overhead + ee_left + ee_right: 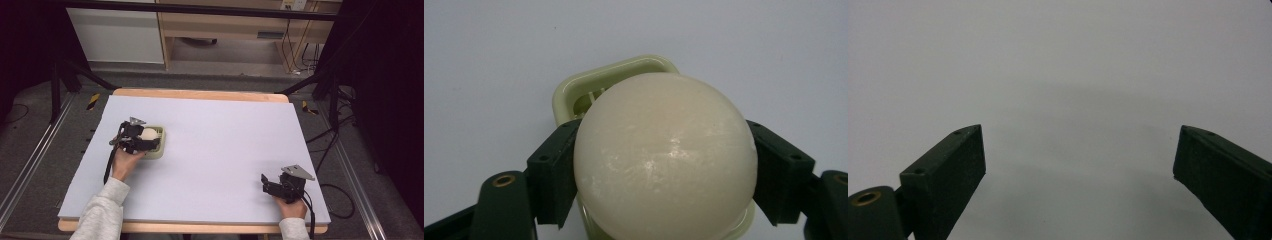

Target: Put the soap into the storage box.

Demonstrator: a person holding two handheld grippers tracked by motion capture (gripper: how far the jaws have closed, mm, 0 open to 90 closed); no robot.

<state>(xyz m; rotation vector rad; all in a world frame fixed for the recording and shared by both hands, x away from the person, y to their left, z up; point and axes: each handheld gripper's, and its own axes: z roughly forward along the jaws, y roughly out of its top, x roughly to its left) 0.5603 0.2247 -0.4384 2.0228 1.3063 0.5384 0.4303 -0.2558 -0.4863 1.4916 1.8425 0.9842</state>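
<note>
Two grippers: one per hand, well apart on the table (pixel 215 130)
L gripper (pixel 145 140): jaws clamped on cream ball (pixel 149 134), one pad each side, seen close in left gripper view (pixel 664 160)
Ball: round, no long axis, no pointing dir; sits directly over pale green tray (pixel 161 148), contact w/ tray can't tell
Tray: left-centre of table, rounded-square, rim (pixel 624 70) showing beyond ball
R gripper (pixel 267 185): near right corner of table, jaws wide apart, nothing btwn them, bare surface ahead (pixel 1078 100)
</note>
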